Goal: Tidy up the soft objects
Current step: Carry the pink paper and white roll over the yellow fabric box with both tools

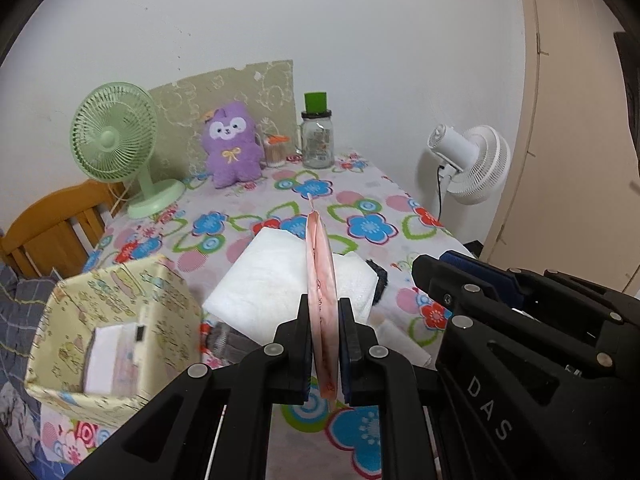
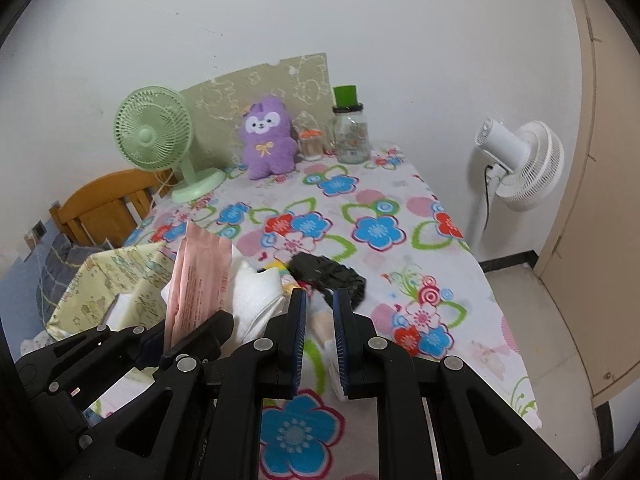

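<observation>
The left gripper (image 1: 325, 344) is clamped on a flat pink packet (image 1: 320, 280) held upright on edge above the flowered bench (image 2: 400, 216) — the right gripper (image 2: 320, 336) stands beside it, fingers parted and holding nothing. Beneath lie white folded cloths (image 1: 260, 280) and a dark item (image 2: 332, 276), with a yellow patterned box (image 1: 120, 308) at the left. Far back sits a purple plush (image 1: 232, 144) between a green fan (image 1: 116, 136) and a jar (image 1: 318, 136).

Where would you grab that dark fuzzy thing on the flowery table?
Judging by its pose, take the dark fuzzy item across its narrow width, coming straight down from above. It lies flat and low on the tablecloth, ahead of the open right gripper, with bare cloth on its right side.
</observation>
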Available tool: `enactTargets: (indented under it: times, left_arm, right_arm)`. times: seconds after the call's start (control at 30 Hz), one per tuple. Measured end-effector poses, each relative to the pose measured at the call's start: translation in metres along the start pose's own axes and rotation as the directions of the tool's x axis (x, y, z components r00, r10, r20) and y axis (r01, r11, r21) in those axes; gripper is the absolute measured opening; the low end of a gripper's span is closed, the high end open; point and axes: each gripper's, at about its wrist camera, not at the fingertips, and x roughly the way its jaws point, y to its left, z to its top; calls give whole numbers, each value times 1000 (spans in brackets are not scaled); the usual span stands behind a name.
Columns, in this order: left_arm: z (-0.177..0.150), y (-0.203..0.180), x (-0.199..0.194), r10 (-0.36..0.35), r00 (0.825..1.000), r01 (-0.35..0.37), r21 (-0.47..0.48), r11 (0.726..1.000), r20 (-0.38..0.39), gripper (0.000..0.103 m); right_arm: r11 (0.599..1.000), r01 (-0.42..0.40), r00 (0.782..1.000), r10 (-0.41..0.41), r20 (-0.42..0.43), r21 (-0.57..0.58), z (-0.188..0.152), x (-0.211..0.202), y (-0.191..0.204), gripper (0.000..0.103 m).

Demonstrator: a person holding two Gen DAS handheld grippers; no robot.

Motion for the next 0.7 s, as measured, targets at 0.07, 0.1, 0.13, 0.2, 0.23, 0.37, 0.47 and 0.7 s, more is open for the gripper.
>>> enactTargets:
  times: [0.07, 0.1, 0.13, 0.2, 0.23, 0.37, 0.47, 0.7]
  left_arm:
    - [3, 5, -3, 6, 1000, -6, 1, 1000, 9, 8]
    - [5, 8, -5, 9, 1000, -9, 2, 1000, 15, 8]
    - [6, 11, -8, 12, 1000, -12, 2, 1000, 19, 8]
    - [8, 15, -11, 14, 1000, -14, 2, 1000, 27, 8]
    - [10, 19, -14, 17, 999, -17, 1, 1000, 32, 8]
    - [14, 28, -20, 26, 999, -26, 3, 1000, 46, 8]
    - [16, 34, -23, 32, 998, -32, 2, 999, 55, 8]
    - [19, 55, -31, 52, 996, -51, -17, 999, 69, 8]
  right_arm:
    - [1000, -5, 1000, 6, 8, -5, 3, -2, 5, 17]
    - [1000, -8, 1000, 8, 13, -8, 6, -3, 9, 17]
    - [1000, -11, 1000, 11, 17, -11, 7, -4, 12, 17]
    - [1000, -19, 999, 19, 26, -17, 11, -6, 19, 17]
    - [1000, -22, 999, 22, 29, -19, 13, -6, 21, 17]
    - [999, -34, 999, 35, 42, -31, 19, -8, 32, 17]
    - [998, -42, 998, 44, 50, -41, 23, -10, 40, 17]
    - [996, -66, 996, 70, 57, -67, 30, -9, 62, 17]
